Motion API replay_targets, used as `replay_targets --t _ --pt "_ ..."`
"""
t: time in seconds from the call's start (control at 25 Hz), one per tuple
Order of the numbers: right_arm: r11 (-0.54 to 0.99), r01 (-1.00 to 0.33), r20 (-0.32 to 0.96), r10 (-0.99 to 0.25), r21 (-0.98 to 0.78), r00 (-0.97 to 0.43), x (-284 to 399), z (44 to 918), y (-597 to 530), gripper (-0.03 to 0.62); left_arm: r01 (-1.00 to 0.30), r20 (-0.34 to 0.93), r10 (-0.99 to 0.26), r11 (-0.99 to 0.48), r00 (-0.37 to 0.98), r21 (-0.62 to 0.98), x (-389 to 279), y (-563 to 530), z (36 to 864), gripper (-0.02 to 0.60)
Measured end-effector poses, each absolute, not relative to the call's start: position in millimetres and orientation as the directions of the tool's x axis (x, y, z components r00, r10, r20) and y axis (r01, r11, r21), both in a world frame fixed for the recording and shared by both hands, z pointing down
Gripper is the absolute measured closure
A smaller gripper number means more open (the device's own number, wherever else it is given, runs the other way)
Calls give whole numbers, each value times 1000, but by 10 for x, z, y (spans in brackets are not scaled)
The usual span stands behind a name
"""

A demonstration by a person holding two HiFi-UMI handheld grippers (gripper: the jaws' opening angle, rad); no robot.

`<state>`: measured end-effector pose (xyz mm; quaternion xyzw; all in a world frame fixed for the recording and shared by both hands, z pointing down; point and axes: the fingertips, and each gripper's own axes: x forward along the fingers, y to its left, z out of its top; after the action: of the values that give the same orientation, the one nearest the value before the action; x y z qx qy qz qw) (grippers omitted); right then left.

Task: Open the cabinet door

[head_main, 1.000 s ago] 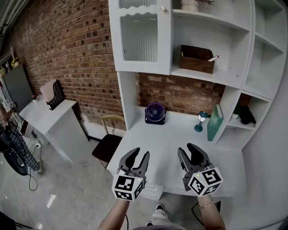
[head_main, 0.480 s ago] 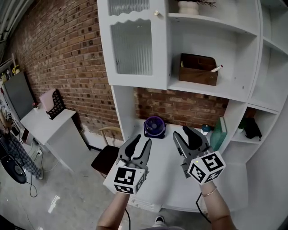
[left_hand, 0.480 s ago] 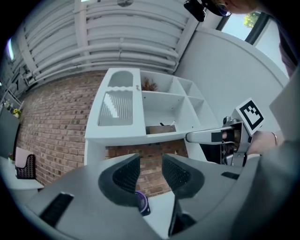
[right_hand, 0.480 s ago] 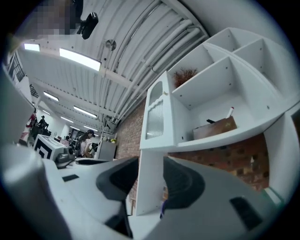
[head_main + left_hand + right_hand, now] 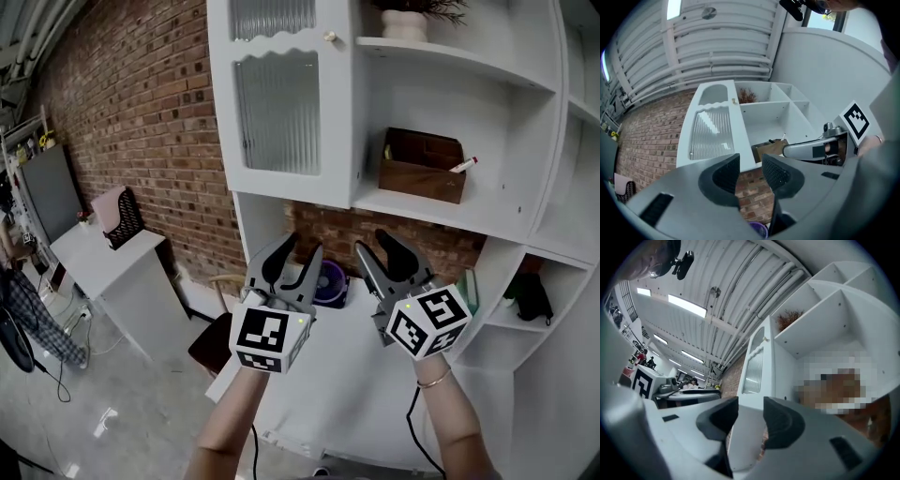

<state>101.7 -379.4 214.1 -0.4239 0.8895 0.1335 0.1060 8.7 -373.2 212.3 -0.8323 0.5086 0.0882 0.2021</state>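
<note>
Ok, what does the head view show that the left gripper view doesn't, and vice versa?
Head view only: the floor, the chair and the black bag on the right shelf. Left gripper view only: the ceiling beams. Both: the closed cabinet door, its knob, the wooden box, the open left tool with nothing between its pads, and the right tool.

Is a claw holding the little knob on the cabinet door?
No, the left claw and the right claw hang open and empty, well below the knob on the cabinet door.

White shelf (image 5: 497, 217) carries a brown wooden box (image 5: 422, 173); desk (image 5: 342, 389) below bears a purple fan (image 5: 331, 280).
</note>
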Motion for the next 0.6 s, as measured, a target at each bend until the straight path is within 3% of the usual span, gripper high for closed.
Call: replay_targets --t 0.6 --pt "565 -787 -352 -704 249 -617 842 1410 -4326 436 -880 -528 -708 -327 469 -344 230 -4187 611 442"
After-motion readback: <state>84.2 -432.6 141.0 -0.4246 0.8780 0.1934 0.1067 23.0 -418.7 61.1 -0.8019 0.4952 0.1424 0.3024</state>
